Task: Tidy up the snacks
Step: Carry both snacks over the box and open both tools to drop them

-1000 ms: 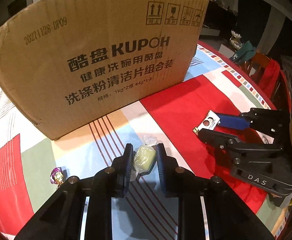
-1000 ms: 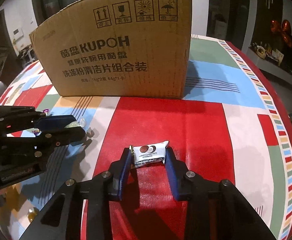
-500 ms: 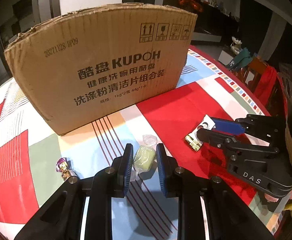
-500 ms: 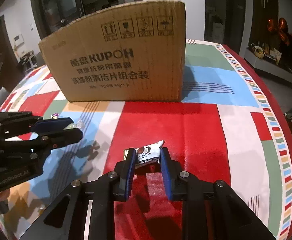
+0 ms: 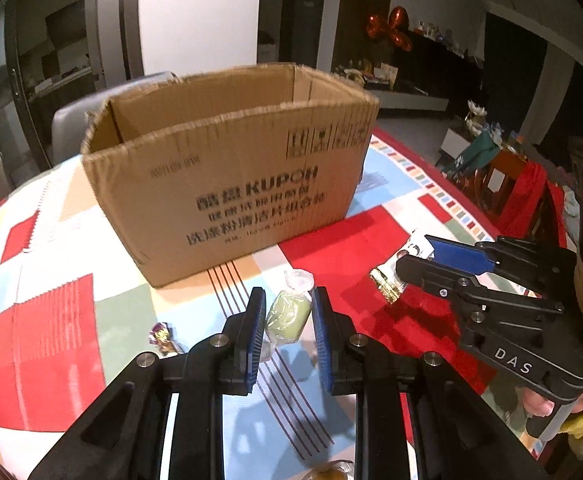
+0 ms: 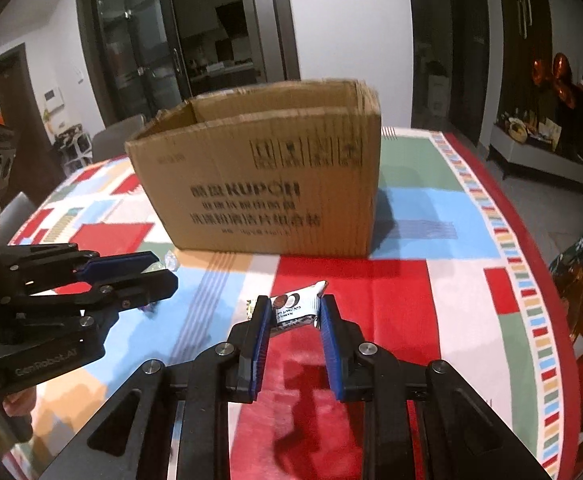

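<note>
My left gripper [image 5: 287,312] is shut on a green candy in clear wrap [image 5: 287,316], held above the patterned tablecloth. My right gripper [image 6: 295,312] is shut on a white snack packet [image 6: 297,308], also lifted off the table. An open brown cardboard box [image 5: 231,184] stands ahead of both grippers; its open top shows, and it also shows in the right wrist view [image 6: 267,184]. The right gripper with its packet shows in the left wrist view [image 5: 411,268], to the right. The left gripper shows in the right wrist view [image 6: 159,276], at the left.
A small purple-wrapped candy [image 5: 162,338] lies on the tablecloth left of my left gripper. Another wrapped snack [image 5: 327,472] peeks in at the bottom edge. Chairs stand behind the box [image 5: 71,128] and at the table's right side [image 5: 519,192].
Both grippers have risen and pulled back with their snacks; the box looks smaller and its open top has come into view. The right gripper closed on the packet earlier in the span.
</note>
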### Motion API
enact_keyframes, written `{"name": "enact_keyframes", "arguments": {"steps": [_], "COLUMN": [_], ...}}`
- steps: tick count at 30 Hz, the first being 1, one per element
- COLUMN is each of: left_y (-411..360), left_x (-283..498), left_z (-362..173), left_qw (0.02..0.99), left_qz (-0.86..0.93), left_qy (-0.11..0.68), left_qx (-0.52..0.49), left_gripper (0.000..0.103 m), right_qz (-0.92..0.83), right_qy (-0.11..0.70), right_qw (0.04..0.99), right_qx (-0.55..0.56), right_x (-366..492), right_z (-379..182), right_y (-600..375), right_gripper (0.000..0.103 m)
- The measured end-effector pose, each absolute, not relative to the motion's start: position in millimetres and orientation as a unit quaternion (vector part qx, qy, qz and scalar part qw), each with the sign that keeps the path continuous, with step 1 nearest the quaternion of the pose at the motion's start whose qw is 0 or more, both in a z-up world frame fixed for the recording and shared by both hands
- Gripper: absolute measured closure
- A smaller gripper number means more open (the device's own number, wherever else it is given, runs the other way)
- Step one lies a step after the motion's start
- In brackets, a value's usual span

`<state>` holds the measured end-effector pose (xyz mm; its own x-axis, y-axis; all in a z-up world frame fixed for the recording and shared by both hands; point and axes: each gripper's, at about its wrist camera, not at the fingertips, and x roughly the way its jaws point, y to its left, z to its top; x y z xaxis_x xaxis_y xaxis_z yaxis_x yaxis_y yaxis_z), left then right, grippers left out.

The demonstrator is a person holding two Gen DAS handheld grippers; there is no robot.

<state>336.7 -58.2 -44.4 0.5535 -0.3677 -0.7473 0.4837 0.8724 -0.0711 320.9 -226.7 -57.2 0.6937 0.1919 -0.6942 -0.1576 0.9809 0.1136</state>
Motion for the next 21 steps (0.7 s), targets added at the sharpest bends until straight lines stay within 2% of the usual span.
{"name": "enact_keyframes", "arguments": {"steps": [21], "left_y": [-40.0], "left_x": [320.9], "left_z": [43.2], "left_qw": [0.916], "left_qz": [-0.231], "left_qy": [0.321], "left_qx": [0.061], "left_gripper": [0.079], "right_qz": [0.11], "right_qy": [0.285], "right_qw": [0.952], "right_qx": [0.033], "right_x": [317.3], "right_z": [29.8], "right_y": [-219.0], "right_gripper": [0.077]}}
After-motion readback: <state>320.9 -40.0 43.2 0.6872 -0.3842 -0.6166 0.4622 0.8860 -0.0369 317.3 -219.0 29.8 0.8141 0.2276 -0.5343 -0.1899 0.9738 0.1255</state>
